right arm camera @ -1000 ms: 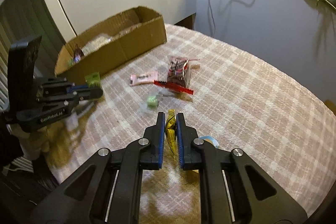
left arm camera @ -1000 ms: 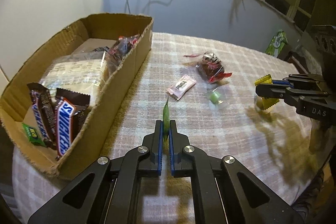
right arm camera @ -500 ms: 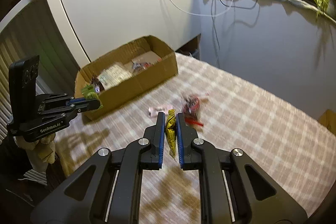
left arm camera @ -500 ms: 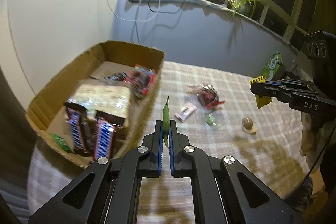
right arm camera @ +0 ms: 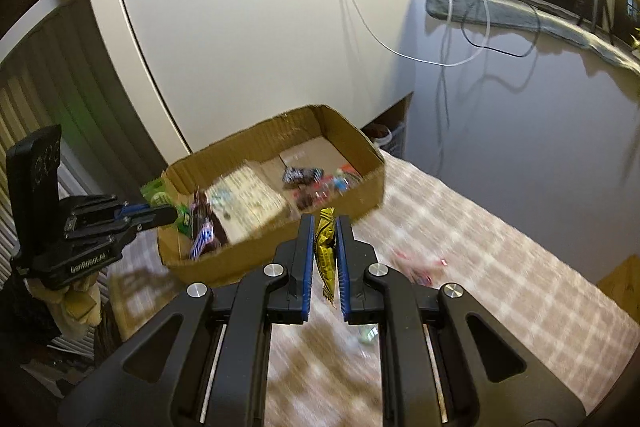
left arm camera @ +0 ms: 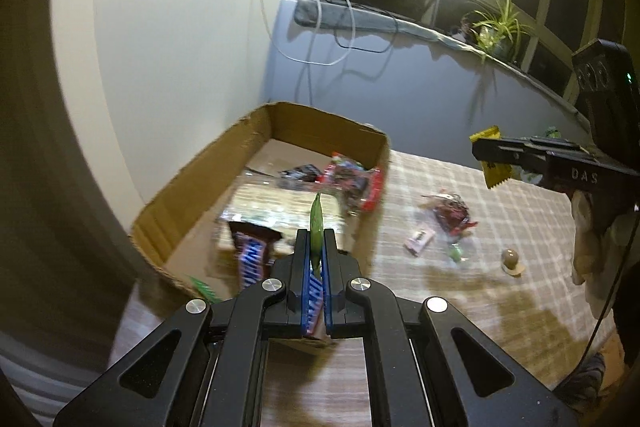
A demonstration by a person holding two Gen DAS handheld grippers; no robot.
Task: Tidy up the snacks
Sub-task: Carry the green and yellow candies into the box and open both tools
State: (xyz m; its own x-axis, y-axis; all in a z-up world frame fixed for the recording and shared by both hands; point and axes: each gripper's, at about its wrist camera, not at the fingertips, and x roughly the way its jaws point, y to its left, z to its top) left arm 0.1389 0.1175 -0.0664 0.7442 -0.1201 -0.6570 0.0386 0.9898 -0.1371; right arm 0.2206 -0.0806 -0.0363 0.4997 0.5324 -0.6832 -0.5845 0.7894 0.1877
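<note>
Above the near end of the box (left arm camera: 256,131), the left gripper (left arm camera: 316,259) is closed on a thin green packet (left arm camera: 316,223), held on edge so it can fall straight in. The right gripper (right arm camera: 324,251) is closed on a yellow packet (right arm camera: 325,247) and hangs near the box's long side; I judge both packets are meant for the box. Inside lie Snickers bars (left arm camera: 250,259), the name partly readable, a pale pack and red sweets. A pink packet (left arm camera: 419,242), a red bag (left arm camera: 452,213) and small candies lie on the checked cloth (left arm camera: 520,219). The right gripper body reads "DAS", the left one "GenRobot.AI".
</note>
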